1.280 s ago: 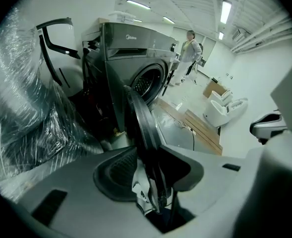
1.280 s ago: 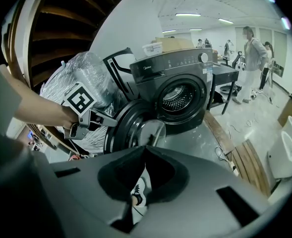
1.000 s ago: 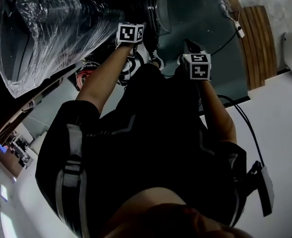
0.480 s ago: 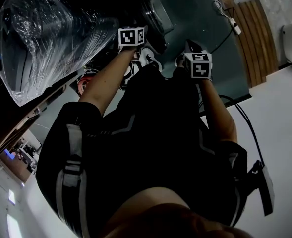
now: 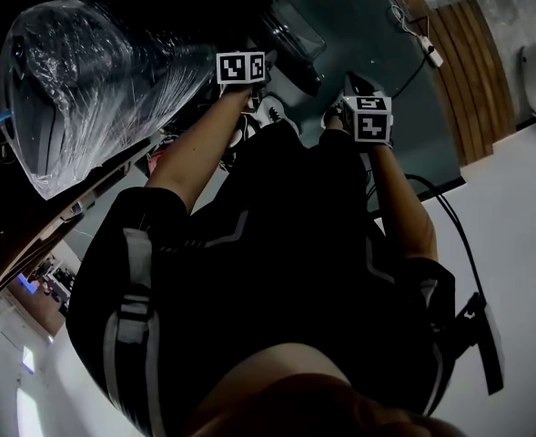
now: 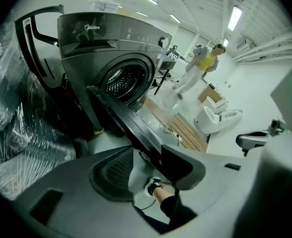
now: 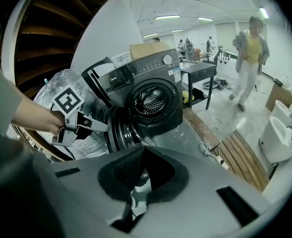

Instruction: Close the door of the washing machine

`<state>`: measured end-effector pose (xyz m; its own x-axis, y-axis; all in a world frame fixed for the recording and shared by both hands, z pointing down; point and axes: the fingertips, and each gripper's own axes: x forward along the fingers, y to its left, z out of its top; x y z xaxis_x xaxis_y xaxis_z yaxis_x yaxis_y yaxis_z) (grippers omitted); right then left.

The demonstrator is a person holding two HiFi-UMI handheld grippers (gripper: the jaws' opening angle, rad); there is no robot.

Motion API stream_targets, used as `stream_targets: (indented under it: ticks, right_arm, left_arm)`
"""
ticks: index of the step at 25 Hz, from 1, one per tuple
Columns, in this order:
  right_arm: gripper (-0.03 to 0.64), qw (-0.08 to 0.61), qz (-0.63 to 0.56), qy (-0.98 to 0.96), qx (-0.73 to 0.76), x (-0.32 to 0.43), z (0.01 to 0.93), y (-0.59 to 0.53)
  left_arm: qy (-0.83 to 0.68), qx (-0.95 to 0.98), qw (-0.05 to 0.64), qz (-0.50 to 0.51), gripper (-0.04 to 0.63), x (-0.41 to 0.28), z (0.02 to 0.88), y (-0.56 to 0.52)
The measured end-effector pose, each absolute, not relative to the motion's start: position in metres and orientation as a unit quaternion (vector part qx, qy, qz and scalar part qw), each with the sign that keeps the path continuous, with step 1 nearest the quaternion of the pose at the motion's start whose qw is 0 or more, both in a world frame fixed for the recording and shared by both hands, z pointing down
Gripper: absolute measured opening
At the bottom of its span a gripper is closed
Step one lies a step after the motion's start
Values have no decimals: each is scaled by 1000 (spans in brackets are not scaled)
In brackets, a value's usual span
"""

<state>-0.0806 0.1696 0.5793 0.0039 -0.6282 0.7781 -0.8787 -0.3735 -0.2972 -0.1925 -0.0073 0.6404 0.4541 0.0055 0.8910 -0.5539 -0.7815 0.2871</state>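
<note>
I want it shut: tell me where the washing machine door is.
In the right gripper view the door hangs open left of the drum opening, beside the plastic-wrapped bundle.

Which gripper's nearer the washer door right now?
Left. The left gripper is at the door, jaws opening with its edge between them; the right gripper hangs farther back, facing it.

Both bare forearms reach out ahead, left arm [image 5: 195, 148] and right arm [image 5: 399, 208] side by side, tools tipped steeply down. Left tool [image 6: 145, 158] is opening its jaws, nothing clamped between them. Right tool [image 7: 143, 168] is pinched closed, empty.
</note>
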Motion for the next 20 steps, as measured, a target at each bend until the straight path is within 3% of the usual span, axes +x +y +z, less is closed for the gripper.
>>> stream_targets:
  ticks: [6, 12, 14, 20]
  right_arm:
    - [5, 146, 444, -545, 696, -58, 580, 184]
    - [5, 142, 443, -541, 700, -33, 583, 201]
    - [5, 139, 442, -539, 703, -24, 582, 205]
    - [5, 143, 442, -540, 702, -6, 585, 208]
  left_arm:
    - [-152, 810, 260, 504, 164, -168, 634, -4]
    - [-107, 838, 189, 501, 164, -131, 618, -3]
    - [-86, 840, 136, 518, 164, -121, 614, -2]
    - [2, 806, -109, 581, 164, -107, 616, -8]
